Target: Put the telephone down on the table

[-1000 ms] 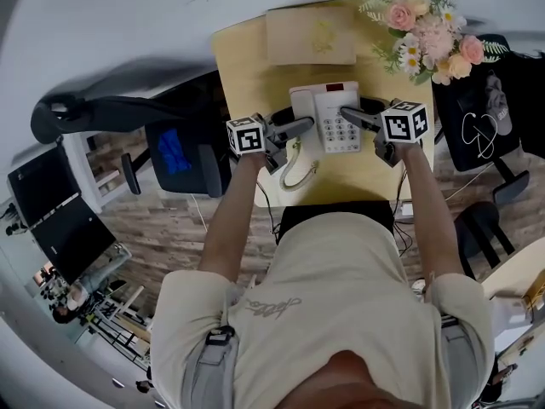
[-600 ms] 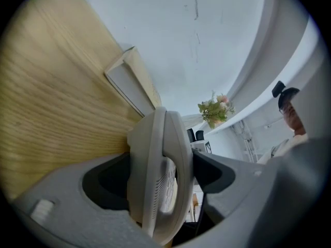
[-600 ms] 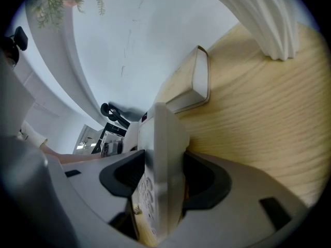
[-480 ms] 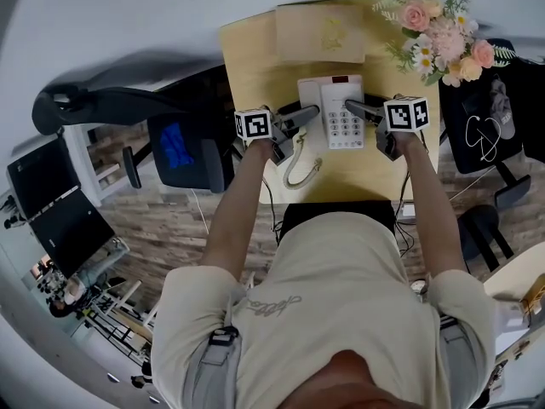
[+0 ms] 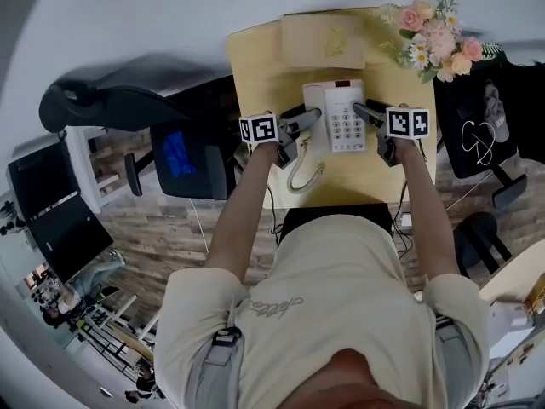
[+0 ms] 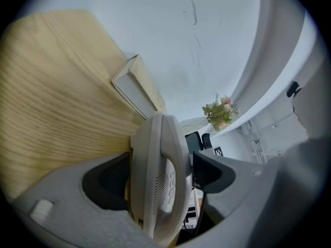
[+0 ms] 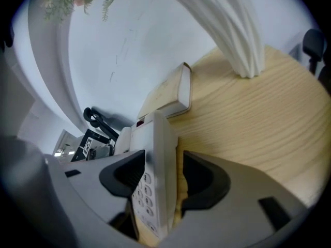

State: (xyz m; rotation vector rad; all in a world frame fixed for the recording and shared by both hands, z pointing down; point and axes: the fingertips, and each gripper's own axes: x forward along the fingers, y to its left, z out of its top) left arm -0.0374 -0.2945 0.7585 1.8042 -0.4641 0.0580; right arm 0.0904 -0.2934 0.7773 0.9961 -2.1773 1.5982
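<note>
While little has shifted, left gripper (image 5: pixel 312 118) jaws pinched on telephone (image 5: pixel 343 119), right gripper (image 5: pixel 360 109) likewise

On my feed a light wooden table (image 5: pixel 255 66) stands against a plain white wall (image 5: pixel 128 24), over a floor (image 5: pixel 170 228) of brownish wood planks. A black office chair (image 5: pixel 183 156) sits just left of the table and another dark chair (image 5: pixel 481 118) to its right. The black panels (image 5: pixel 51 203) at far left are probably screens.

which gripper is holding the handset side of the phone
The left gripper: jaws clamp the telephone by the handset; the right gripper clamps the keypad edge.
</note>
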